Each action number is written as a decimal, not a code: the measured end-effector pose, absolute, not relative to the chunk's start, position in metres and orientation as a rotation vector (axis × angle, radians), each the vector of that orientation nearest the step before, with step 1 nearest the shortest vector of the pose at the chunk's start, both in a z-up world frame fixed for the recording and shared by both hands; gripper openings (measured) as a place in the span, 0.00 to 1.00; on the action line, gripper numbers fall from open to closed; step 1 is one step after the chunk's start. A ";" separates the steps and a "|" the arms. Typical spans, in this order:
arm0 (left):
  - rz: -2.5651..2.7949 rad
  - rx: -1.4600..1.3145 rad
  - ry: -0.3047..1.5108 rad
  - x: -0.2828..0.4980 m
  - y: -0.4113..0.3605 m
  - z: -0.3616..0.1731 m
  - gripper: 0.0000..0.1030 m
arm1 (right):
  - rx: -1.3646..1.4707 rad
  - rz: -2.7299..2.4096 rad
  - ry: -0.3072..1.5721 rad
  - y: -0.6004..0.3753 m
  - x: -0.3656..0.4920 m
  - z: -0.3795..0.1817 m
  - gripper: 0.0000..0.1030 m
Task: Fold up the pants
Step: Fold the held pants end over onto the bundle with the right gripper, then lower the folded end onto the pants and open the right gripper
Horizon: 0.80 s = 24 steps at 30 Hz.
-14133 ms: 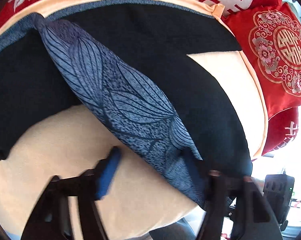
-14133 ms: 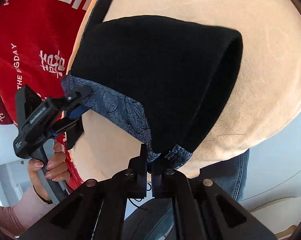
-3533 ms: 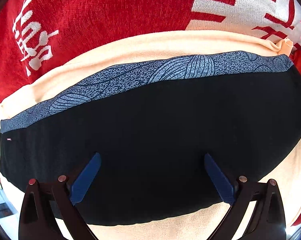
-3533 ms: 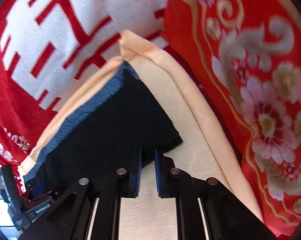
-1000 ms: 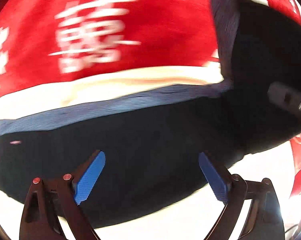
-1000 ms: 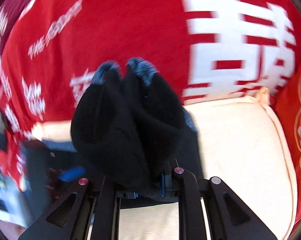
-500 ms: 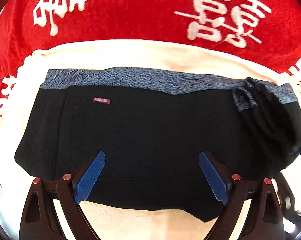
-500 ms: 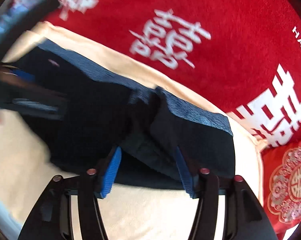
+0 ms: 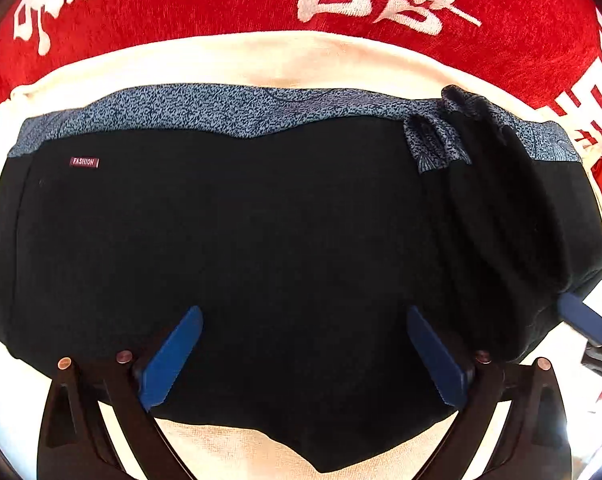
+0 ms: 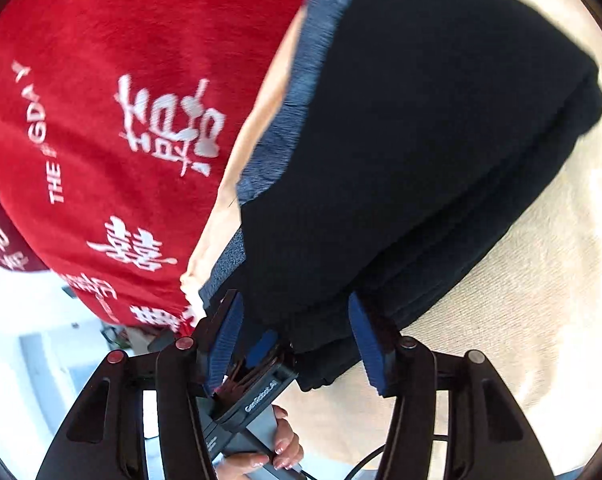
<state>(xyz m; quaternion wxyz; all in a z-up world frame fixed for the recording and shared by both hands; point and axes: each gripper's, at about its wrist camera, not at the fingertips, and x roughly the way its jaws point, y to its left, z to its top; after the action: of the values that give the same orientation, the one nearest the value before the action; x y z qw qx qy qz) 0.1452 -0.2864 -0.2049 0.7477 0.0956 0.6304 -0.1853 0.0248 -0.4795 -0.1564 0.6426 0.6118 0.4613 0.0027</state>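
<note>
Pants [image 9: 261, 240] lay folded into a wide black band across the cream cushion [image 9: 229, 56], the blue patterned waistband [image 9: 221, 114] running along the edge toward twelve o'clock and the red blanket [image 9: 501, 8] beyond it. At about two o'clock in the left wrist view a loose end of the fabric sat bunched in ridges on top of the band, not flat. The left gripper [image 9: 301, 344] hovered over the near half of the garment with its jaws spread wide and nothing between them. The right gripper [image 10: 295, 336] was likewise parted, empty, its blue pads at either side of the stacked edge of the cloth at six o'clock in its own view.

Judging from this, the step in hand was settling that turned-over end. Done well, it would call for taking the bunched end by its full thickness, drawing it level with the waistband, then pressing the ridges out before any further fold.
</note>
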 end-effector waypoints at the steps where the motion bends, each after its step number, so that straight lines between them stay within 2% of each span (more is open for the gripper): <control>1: -0.408 0.226 1.371 0.146 -0.289 -0.205 0.99 | 1.430 0.008 1.024 -0.479 0.024 -0.160 0.56; 3: -0.416 0.263 1.351 0.150 -0.291 -0.205 0.99 | 1.491 0.001 0.995 -0.484 0.033 -0.168 0.47; 4: -0.416 0.267 1.348 0.153 -0.292 -0.206 0.99 | 1.524 -0.007 0.992 -0.486 0.037 -0.172 0.21; 5: -0.414 0.263 1.352 0.155 -0.297 -0.206 0.99 | 1.553 -0.018 1.002 -0.488 0.039 -0.177 0.05; 7: -0.408 0.243 1.369 0.155 -0.294 -0.207 0.99 | 1.566 -0.014 1.006 -0.491 0.041 -0.172 0.05; 11: -0.402 0.233 1.365 0.160 -0.294 -0.212 0.99 | 1.326 0.036 1.083 -0.477 0.048 -0.137 0.05; 16: -0.378 0.207 1.361 0.150 -0.285 -0.220 0.99 | 1.232 -0.008 1.210 -0.448 0.058 -0.177 0.04; 19: -0.350 0.229 1.358 0.151 -0.277 -0.211 0.99 | 1.246 -0.013 1.173 -0.443 0.059 -0.180 0.05; 22: -0.317 0.235 1.340 0.158 -0.271 -0.195 0.99 | 1.090 0.042 1.232 -0.433 0.063 -0.161 0.13; 24: -0.306 0.228 1.322 0.168 -0.269 -0.180 0.99 | 0.945 0.087 1.276 -0.428 0.064 -0.140 0.15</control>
<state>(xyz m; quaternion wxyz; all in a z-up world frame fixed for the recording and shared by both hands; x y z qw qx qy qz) 0.1676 -0.2689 -0.1796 0.7725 0.1053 0.6100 -0.1413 0.0637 -0.4276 -0.1397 0.7002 0.4244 0.5727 0.0389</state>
